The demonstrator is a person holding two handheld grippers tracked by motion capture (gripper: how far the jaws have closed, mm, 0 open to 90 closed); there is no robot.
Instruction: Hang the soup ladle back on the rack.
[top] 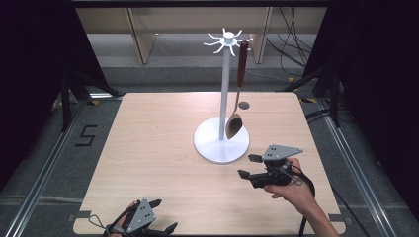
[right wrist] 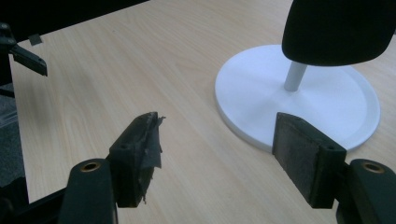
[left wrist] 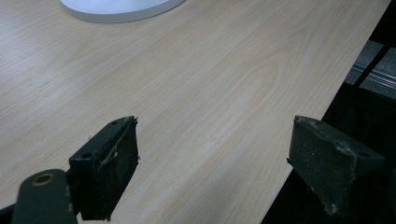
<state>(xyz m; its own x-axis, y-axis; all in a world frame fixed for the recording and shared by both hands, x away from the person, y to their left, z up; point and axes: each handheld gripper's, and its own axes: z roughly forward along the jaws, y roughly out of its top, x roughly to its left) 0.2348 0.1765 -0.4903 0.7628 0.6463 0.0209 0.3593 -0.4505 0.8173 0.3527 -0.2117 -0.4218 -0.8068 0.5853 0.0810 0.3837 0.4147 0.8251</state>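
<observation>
1. Pale wood table (top: 163, 148), roughly square, seen from the high view. Dark floor and black frame legs around it.
2. White stand (top: 225, 94) sits right of table centre: round flat base (top: 221, 145), slim upright pole, a crown of short hooks (top: 225, 40) at the top.
3. Ladle (top: 237, 94) hangs from a hook on the stand's 3 o'clock side. Dark reddish handle up top, thin metal shaft, bowl (top: 233, 126) at the bottom hanging just above the base, close beside the pole.
4. Small grey round mark (top: 243, 105) on the table at about 1 o'clock from the base, near the ladle shaft.
5. Right gripper (top: 249, 166) held in a hand (top: 291, 190) at roughly 4 o'clock from the base, close to its rim. Jaws point toward 9 o'clock and stand wide apart, nothing between them.
6. Right gripper view: base (right wrist: 336, 93) lies just beyond the right-hand jaw; the dark ladle bowl (right wrist: 338, 30) looms at upper right, blurred. Torn padding shows on the left-hand jaw. The other gripper (right wrist: 23, 56) pokes in at the far left edge.
7. Left gripper (top: 163, 217) at the table's near edge, about 7 o'clock from the base and well apart from it. Jaws spread wide, empty.
8. Left gripper view: bare wood between the jaws, table edge passing near the right-hand jaw, base rim (left wrist: 121, 9) at the top.
</observation>
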